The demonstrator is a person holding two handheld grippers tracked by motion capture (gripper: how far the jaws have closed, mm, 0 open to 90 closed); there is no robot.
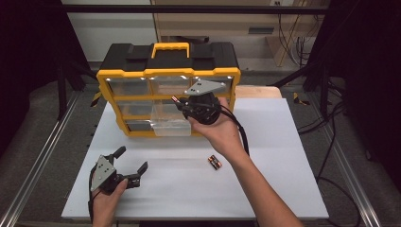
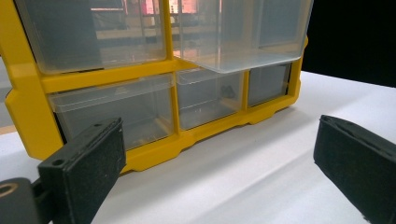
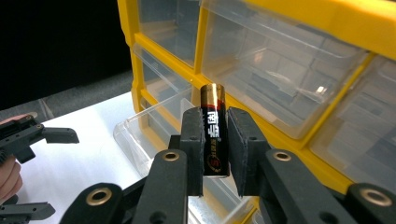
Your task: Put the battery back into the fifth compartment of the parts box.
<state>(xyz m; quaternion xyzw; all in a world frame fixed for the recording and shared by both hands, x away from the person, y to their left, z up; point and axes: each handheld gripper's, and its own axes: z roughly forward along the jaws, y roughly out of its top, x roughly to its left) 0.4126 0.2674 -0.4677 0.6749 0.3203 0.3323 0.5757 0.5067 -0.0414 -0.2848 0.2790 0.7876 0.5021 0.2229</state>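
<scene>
One battery (image 3: 214,135) clamped upright in right gripper (image 3: 215,140).

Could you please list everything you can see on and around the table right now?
Organiser case: one, yellow frame with black top and yellow handle, at the table's far edge.
Clear drawers: several in the case; one pulled-out drawer in the bottom row.
Held battery: one, black and gold, upright between the right gripper's pads.
Loose battery: one, black and orange, lying on the table.
Table: one, white top.
Right gripper: black, in front of the case, shut on the held battery.
Left gripper: black, near left of the table, open.
</scene>
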